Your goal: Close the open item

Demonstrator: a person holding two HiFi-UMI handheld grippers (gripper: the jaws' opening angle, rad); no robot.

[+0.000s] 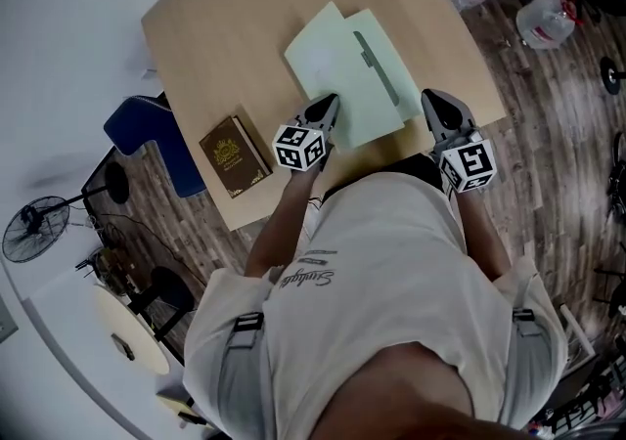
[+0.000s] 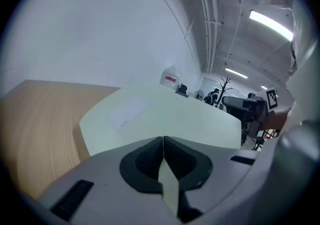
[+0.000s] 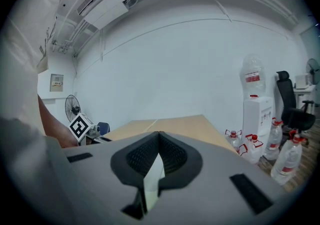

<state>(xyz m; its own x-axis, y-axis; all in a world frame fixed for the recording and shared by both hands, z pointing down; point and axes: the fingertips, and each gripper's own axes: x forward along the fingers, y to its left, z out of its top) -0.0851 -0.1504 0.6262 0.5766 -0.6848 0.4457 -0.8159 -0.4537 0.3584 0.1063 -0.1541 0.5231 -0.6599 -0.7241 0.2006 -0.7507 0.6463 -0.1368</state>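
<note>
A pale green folder lies on the wooden table, its left cover lifted and partly overlapping the right half, where a grey clip bar shows. My left gripper is shut, its tips at the cover's near edge. In the left gripper view the cover rises as a pale sheet just beyond the shut left gripper; I cannot tell if it is pinched. My right gripper is shut and empty at the table's near right edge, beside the folder. The right gripper faces bare table.
A brown book lies at the table's near left. A blue chair and a fan stand left of the table. Water bottles sit on the floor at the right, near a water dispenser.
</note>
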